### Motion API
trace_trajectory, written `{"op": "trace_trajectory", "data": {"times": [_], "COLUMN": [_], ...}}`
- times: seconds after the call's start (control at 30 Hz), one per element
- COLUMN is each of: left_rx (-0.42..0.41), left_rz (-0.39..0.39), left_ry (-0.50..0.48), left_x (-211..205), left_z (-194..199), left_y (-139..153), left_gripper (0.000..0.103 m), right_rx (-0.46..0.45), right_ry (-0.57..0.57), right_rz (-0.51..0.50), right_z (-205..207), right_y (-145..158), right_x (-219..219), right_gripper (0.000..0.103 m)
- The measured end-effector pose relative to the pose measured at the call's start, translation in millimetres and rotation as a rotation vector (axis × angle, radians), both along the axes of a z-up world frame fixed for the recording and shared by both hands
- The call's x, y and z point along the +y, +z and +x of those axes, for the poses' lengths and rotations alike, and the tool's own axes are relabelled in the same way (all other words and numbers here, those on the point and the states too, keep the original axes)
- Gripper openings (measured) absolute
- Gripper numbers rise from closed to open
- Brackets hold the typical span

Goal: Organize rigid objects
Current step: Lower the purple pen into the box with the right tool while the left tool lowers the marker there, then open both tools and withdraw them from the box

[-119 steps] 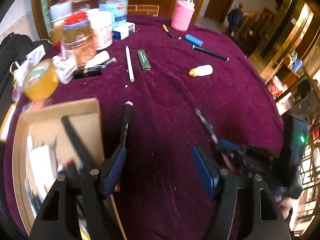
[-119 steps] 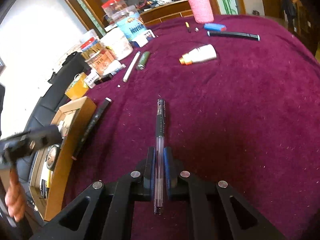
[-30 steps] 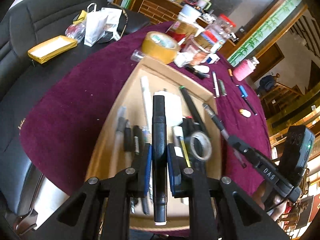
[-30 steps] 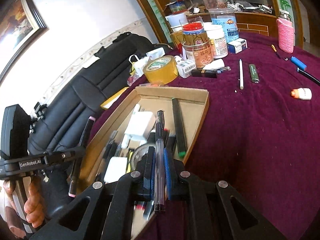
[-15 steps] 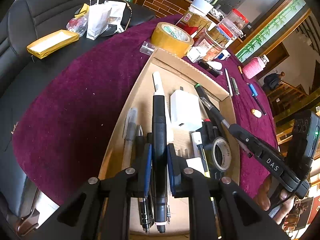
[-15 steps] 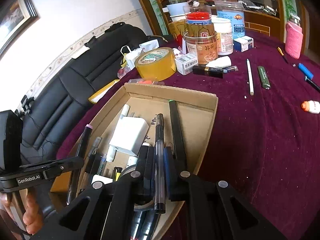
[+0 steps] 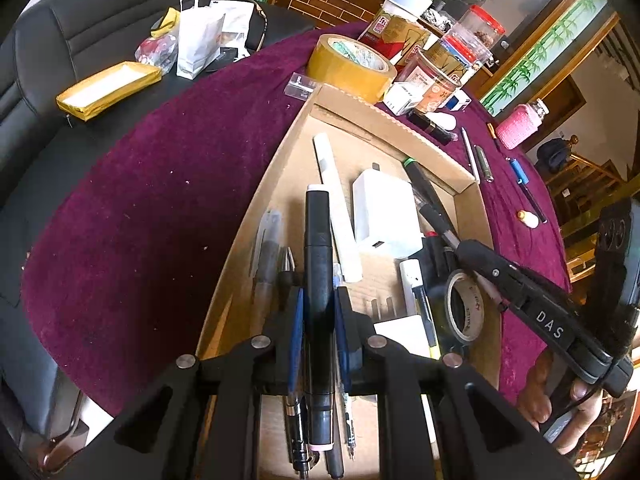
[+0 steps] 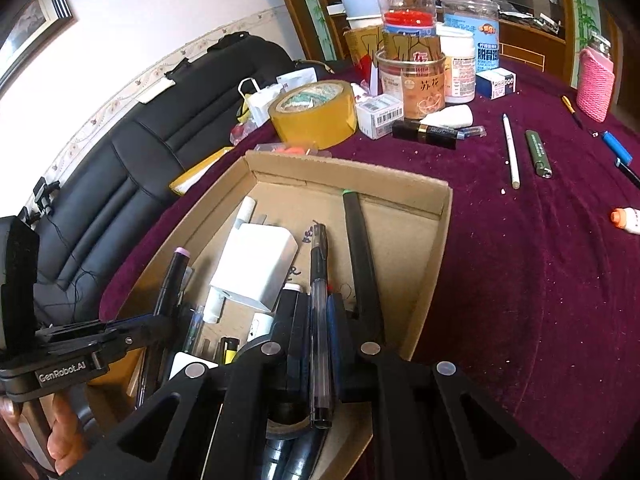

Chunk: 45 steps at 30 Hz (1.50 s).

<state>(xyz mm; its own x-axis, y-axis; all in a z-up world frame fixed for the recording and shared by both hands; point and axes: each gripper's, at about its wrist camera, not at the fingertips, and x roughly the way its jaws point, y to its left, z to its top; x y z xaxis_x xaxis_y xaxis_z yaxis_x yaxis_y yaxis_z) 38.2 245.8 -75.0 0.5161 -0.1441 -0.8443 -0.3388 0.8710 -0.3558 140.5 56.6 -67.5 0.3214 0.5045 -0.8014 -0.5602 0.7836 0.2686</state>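
My left gripper (image 7: 318,300) is shut on a black marker (image 7: 318,248) with a pink end, held low over the cardboard box (image 7: 384,124). My right gripper (image 8: 320,312) is shut on a clear ballpoint pen (image 8: 320,276), also low over the box (image 8: 436,240). The box holds several pens, a white charger (image 7: 384,212), a small tape roll (image 7: 466,312) and a long black marker with a green tip (image 8: 360,256). The left gripper also shows in the right wrist view (image 8: 168,300), at the box's left side.
On the maroon cloth (image 8: 520,280) lie a white pencil (image 8: 510,152), a green lighter (image 8: 538,154), a blue lighter (image 8: 618,148) and a small white bottle (image 8: 628,220). A yellow tape roll (image 8: 314,114), jars and small boxes stand behind the box. A black sofa (image 8: 132,160) is at left.
Both grippers have come lower and further in over the box, each still holding its pen. The box looks larger and nearer in both views.
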Motion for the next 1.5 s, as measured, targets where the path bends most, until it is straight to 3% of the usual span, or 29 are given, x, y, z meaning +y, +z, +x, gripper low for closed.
{"op": "trace_trajectory", "data": {"times": [0.2, 0.3, 0.33, 0.37, 0.4, 0.47, 0.57, 0.7, 0.87, 0.97, 1.5], "left_rx": [-0.003, -0.011, -0.022, -0.034, -0.045, -0.067, -0.087, -0.103, -0.117, -0.114, -0.102], "left_rz": [0.047, 0.064, 0.082, 0.101, 0.124, 0.175, 0.256, 0.360, 0.422, 0.454, 0.424], "left_ry": [-0.006, -0.017, -0.006, 0.000, 0.005, 0.008, 0.022, 0.097, 0.143, 0.155, 0.121], "left_x": [-7.5, -10.9, -12.6, -14.7, -17.3, -26.8, -42.8, -63.4, -80.4, -86.3, -90.1], "left_z": [-0.9, -3.3, -6.3, -9.1, -12.7, -21.7, -37.3, -63.9, -84.9, -90.8, -113.5], "left_y": [2.0, 4.2, 7.0, 10.0, 13.9, 23.2, 35.0, 48.0, 63.1, 69.2, 61.4], "left_gripper": [0.015, 0.031, 0.042, 0.051, 0.055, 0.074, 0.084, 0.087, 0.088, 0.089, 0.089], "right_rx": [0.008, 0.021, 0.026, 0.027, 0.024, 0.005, -0.022, -0.039, -0.117, -0.118, -0.134], "right_ry": [-0.010, -0.022, -0.028, -0.031, -0.035, -0.048, -0.047, -0.031, -0.027, -0.029, -0.026], "right_rz": [0.007, 0.029, 0.040, 0.052, 0.065, 0.095, 0.137, 0.163, 0.111, 0.103, -0.035], "right_z": [1.9, 1.6, 0.1, -2.2, -5.8, -17.8, -45.4, -88.0, -127.0, -133.2, -150.9], "right_y": [-0.8, 0.2, 2.0, 4.9, 8.5, 19.5, 35.9, 47.0, 57.7, 58.9, 50.6], "right_x": [0.6, -4.5, -7.4, -10.2, -13.2, -22.5, -37.4, -58.4, -75.6, -80.2, -63.3], "right_gripper": [0.011, 0.012, 0.018, 0.030, 0.037, 0.062, 0.074, 0.081, 0.084, 0.085, 0.085]}}
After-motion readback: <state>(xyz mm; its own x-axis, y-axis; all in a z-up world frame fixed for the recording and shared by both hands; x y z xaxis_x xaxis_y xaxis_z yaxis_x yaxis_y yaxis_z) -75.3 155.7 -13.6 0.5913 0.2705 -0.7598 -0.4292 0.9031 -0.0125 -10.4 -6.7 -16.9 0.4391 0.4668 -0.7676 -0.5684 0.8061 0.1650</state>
